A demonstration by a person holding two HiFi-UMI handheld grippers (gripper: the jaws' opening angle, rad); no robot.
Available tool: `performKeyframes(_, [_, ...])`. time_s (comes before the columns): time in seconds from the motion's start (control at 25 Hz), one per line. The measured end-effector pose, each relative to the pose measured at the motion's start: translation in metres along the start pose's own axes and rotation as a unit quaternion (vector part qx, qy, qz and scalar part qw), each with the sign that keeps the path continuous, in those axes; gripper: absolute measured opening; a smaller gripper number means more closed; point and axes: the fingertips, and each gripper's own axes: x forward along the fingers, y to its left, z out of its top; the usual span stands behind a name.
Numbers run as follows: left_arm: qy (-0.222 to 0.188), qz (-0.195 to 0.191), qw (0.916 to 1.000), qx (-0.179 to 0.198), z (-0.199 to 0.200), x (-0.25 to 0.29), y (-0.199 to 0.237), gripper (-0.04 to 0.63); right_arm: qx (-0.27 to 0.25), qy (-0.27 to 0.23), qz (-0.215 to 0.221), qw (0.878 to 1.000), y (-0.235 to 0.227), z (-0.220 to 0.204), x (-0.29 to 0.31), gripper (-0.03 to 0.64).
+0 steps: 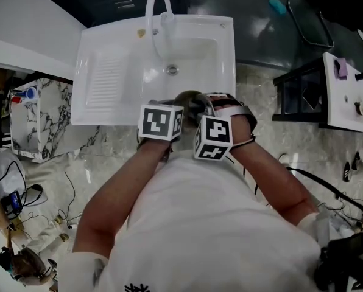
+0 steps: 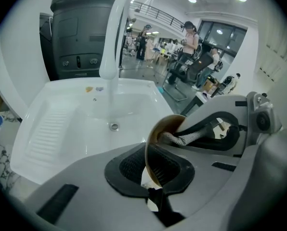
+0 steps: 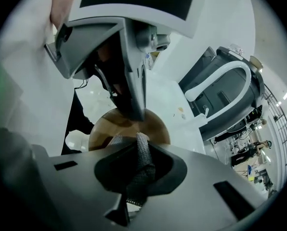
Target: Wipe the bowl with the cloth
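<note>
Sitting rim-first in the left gripper's [image 2: 152,174] shut jaws, bowl [image 2: 160,129] touches right gripper's [image 3: 136,177] clamped cloth [image 3: 142,154].

Smooth, glossy brown on the bowl [image 3: 155,128], rough grey open-weave fabric for the cloth [image 3: 142,170], shiny smooth white across the sink [image 1: 212,72] and its ribbed drainer, bright metal at the drain [image 1: 172,70].

Left tongs [image 2: 151,173], right tongs [image 3: 137,173] crowd near rim; sink basin [image 1: 200,56] open beyond; faucet [image 1: 150,8] overhangs far side.

Both forearms reach forward and down, left gripper [image 2: 152,171] and right gripper [image 3: 137,173] close together, jaws clamped.
</note>
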Motion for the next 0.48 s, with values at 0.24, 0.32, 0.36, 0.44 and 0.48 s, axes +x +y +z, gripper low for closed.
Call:
performKeyframes(0.24, [-0.006,0.000,1.0000,-0.003,0.004,0.000,-0.002,0.018,0.005,0.006,0.057,0.998,0.025,-0.005,0.002,0.035])
performKeyframes(0.32, [-0.007,-0.001,1.0000,-0.001,0.004,0.000,-0.004,0.018,0.005,0.001,0.067,0.998,0.030,-0.004,0.002,0.035])
performKeyframes(0.36, [-0.007,-0.002,1.0000,-0.001,0.004,0.000,-0.005,0.018,0.005,-0.004,0.069,0.998,0.030,-0.002,0.003,0.035])
performKeyframes(0.44, [-0.005,-0.004,1.0000,0.000,0.005,0.000,-0.006,0.018,0.006,-0.020,0.070,0.997,0.030,0.004,0.002,0.035])
performKeyframes(0.48, [-0.004,-0.005,1.0000,0.000,0.005,0.000,-0.007,0.018,0.007,-0.029,0.066,0.997,0.028,0.008,0.001,0.035])
